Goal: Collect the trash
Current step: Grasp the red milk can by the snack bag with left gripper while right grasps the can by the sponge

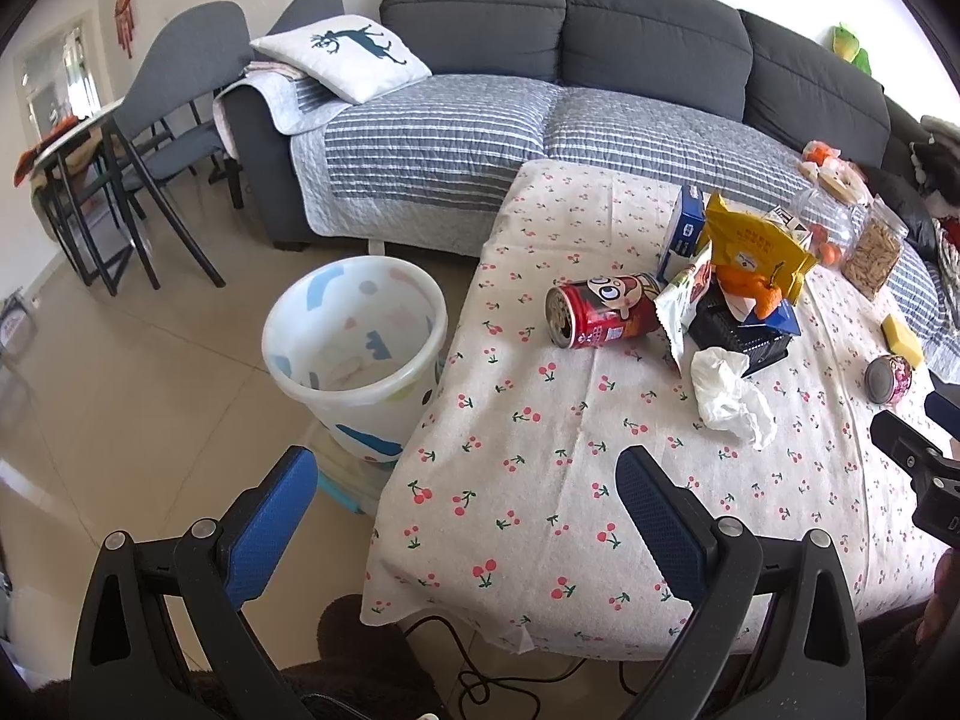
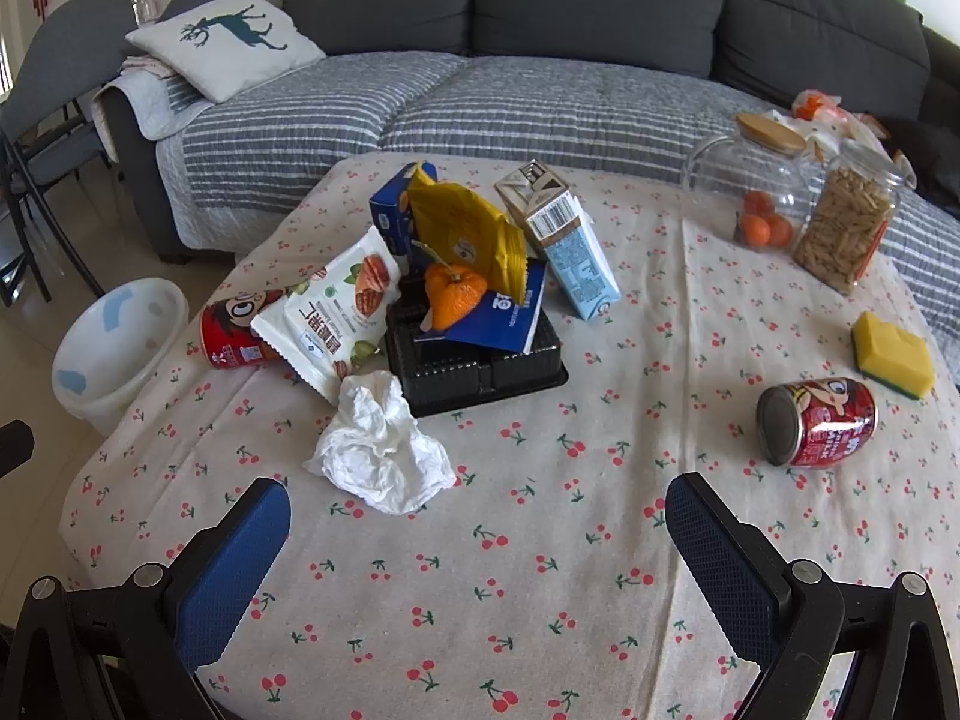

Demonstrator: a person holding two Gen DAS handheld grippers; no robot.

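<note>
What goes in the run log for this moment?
left gripper: open, empty | right gripper: open, empty | crumpled tissue: on table | bin: beside table

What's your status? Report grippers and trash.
Left gripper open, empty. Right gripper open, empty. Crumpled tissue nearest, on table. Bin beside table, path clear.

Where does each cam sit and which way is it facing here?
Left wrist: on the left claw, at the table's near-left corner, looking across the floor bin and tablecloth to the sofa; both blue fingers open, right claw's black frame at the right edge.
Right wrist: on the right claw, over the table's near edge, facing the trash pile and sofa; both fingers open.
Shared: crumpled tissue, black tray, left red can, bin, sofa.
</note>
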